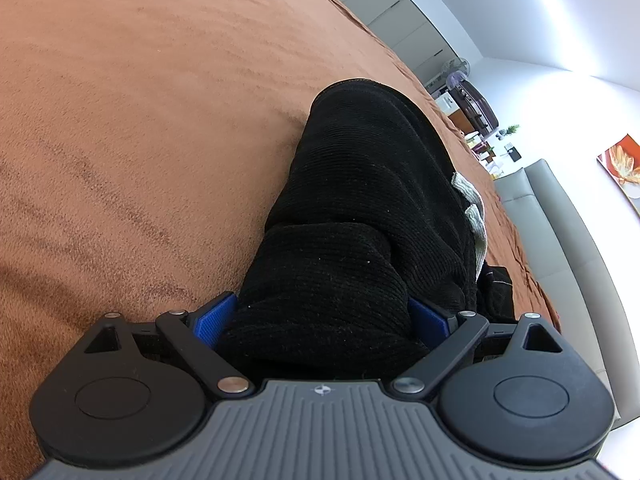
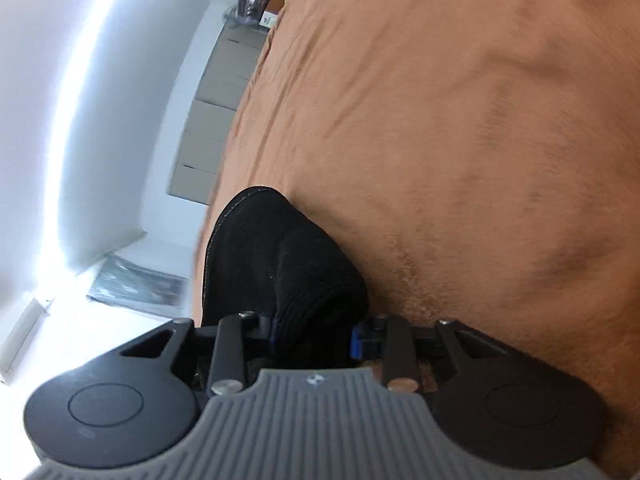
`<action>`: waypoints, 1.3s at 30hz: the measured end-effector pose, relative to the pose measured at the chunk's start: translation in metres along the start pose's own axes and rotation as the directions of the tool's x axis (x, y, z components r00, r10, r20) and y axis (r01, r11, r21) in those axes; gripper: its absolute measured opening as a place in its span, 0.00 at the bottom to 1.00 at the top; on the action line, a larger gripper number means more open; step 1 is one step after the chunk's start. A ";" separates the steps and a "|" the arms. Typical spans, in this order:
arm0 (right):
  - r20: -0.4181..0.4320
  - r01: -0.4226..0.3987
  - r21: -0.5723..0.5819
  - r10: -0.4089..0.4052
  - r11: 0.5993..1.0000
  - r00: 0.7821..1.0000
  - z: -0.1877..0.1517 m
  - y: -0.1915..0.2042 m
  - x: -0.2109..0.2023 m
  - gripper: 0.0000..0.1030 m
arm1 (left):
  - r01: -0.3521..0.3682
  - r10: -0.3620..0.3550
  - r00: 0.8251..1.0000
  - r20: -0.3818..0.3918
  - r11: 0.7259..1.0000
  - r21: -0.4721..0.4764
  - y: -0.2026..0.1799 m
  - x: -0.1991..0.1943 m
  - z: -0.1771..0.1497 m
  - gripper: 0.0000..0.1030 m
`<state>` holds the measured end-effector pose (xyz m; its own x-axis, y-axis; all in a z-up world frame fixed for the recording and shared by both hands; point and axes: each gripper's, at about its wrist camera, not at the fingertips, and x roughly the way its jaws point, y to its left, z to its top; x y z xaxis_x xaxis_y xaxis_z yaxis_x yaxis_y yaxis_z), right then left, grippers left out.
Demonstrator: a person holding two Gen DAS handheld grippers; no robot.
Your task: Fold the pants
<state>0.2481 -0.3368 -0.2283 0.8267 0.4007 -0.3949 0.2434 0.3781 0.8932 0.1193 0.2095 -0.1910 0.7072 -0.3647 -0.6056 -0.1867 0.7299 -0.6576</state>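
Careful: your left gripper (image 1: 324, 320) is clamped on a thick bunch of the black pants (image 1: 360, 208), which trail toward 12 o'clock across the brown blanket (image 1: 140, 120), and your right gripper (image 2: 316, 332) pinches another bunched end. Either wad may slip or drag, skewing the fold. No containers show.

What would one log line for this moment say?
stage: folding | left gripper: shut on black pants | right gripper: shut on pants fold | surface: brown blanket
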 end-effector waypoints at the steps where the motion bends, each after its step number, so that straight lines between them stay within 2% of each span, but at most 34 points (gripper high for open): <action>1: 0.015 0.005 -0.077 -0.004 0.997 1.000 -0.004 0.007 0.002 0.26 | -0.001 0.001 1.000 0.001 1.000 -0.005 0.001 0.001 0.000 1.00; 4: 0.024 0.026 -0.188 -0.022 0.982 0.999 -0.009 0.026 0.008 0.42 | -0.003 0.003 1.000 0.000 1.000 -0.010 0.000 0.001 0.001 1.00; 6: 0.004 0.000 -0.207 0.000 0.978 1.000 -0.005 0.029 0.012 0.59 | -0.007 0.007 1.000 0.003 1.000 -0.009 -0.001 0.001 0.000 1.00; 10: -0.020 0.004 -0.225 -0.008 0.974 1.000 -0.002 0.035 0.032 0.67 | -0.011 0.011 1.000 0.008 1.000 -0.020 -0.003 0.003 -0.001 1.00; 11: -0.044 0.009 -0.236 -0.020 0.972 0.999 0.001 0.037 0.042 0.64 | -0.013 0.013 1.000 0.007 1.000 -0.021 -0.003 0.003 -0.001 1.00; 12: -0.047 0.030 -0.238 -0.042 0.971 0.998 0.002 0.043 0.046 0.43 | -0.016 0.016 1.000 0.006 1.000 -0.024 -0.004 0.004 -0.001 1.00; 14: -0.053 0.009 -0.158 -0.017 0.987 0.998 0.008 0.041 0.048 0.34 | -0.021 0.021 1.000 0.006 0.999 -0.026 -0.005 0.004 -0.001 1.00; 18: -0.010 -0.056 -0.091 0.055 0.994 0.998 0.013 0.039 0.043 0.31 | -0.030 0.030 0.999 0.011 0.999 -0.029 -0.007 0.005 -0.002 1.00; 21: 0.000 -0.083 0.042 0.083 0.996 0.997 0.006 0.018 0.034 0.29 | -0.045 0.045 0.999 -0.003 0.999 -0.017 -0.010 0.009 0.000 1.00; 26: 0.021 -0.032 0.097 0.030 0.995 0.999 0.002 0.047 0.027 0.27 | -0.085 0.084 0.995 -0.044 0.996 -0.006 -0.017 0.014 0.007 1.00; 28: 0.042 -0.009 0.049 0.007 0.999 0.999 0.001 0.075 0.024 0.27 | -0.100 0.101 0.994 -0.050 0.995 0.006 -0.019 0.015 0.007 1.00; 33: 0.087 -0.084 -0.165 0.099 0.983 0.991 -0.021 0.157 0.007 0.26 | -0.109 0.109 0.992 -0.059 0.994 0.005 -0.018 0.017 0.007 1.00; 36: 0.088 -0.113 -0.315 0.148 0.942 0.985 -0.044 0.202 0.008 0.26 | -0.108 0.108 0.992 -0.068 0.994 0.003 -0.017 0.018 0.008 1.00; 39: 0.081 -0.123 -0.465 0.180 0.877 0.980 -0.074 0.238 0.011 0.26 | -0.106 0.106 0.992 -0.075 0.994 0.001 -0.017 0.018 0.007 1.00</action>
<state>0.2778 -0.1803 -0.0361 0.8952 0.3936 -0.2092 -0.1239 0.6704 0.7316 0.1402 0.1944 -0.1873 0.6304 -0.3274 -0.7039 -0.2600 0.7653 -0.5888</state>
